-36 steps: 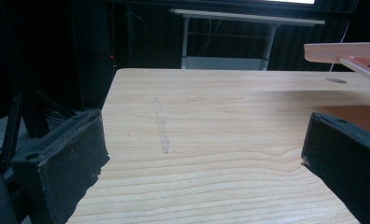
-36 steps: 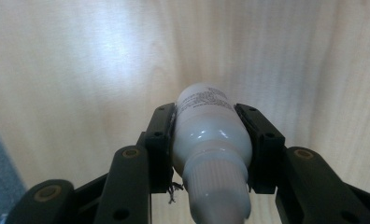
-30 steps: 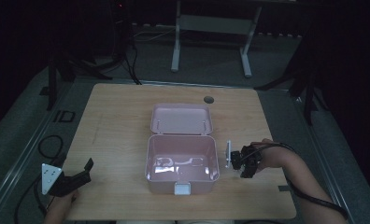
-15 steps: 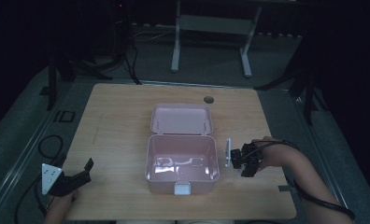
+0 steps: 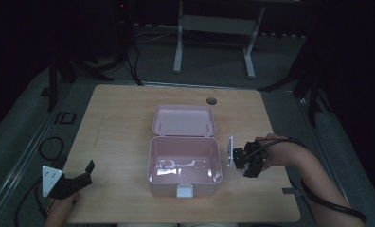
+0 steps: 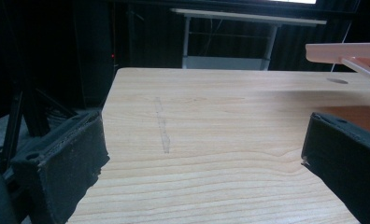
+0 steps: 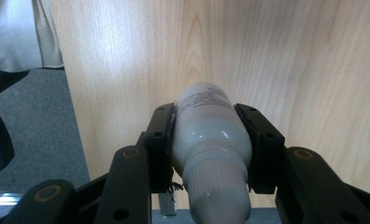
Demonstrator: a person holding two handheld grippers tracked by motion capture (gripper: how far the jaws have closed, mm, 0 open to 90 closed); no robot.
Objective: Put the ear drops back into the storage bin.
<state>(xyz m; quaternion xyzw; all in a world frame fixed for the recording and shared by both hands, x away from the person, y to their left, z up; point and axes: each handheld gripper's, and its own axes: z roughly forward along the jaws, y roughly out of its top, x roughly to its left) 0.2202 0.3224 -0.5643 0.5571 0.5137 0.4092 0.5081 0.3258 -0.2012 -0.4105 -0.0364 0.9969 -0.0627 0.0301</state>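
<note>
A pink plastic box (image 5: 162,188) stands open in the middle of the wooden table, its lid (image 5: 183,120) laid back behind it and nothing visible inside. Just right of the box, my right gripper (image 5: 247,161) is shut on a white bottle (image 7: 206,135), which lies lengthwise between the jaws above the table's edge. My left gripper (image 5: 79,177) rests at the table's front left corner, well apart from the box. It is open (image 6: 202,154), with bare wood between its jaws. The edge of the pink lid (image 6: 342,51) shows at the upper right of the left gripper view.
A round hole (image 5: 211,100) sits in the tabletop behind the box. A white latch (image 5: 184,191) is on the box's front wall. A metal stand (image 5: 214,28) and cables lie on the floor beyond the table. Bare wood stretches left of the box.
</note>
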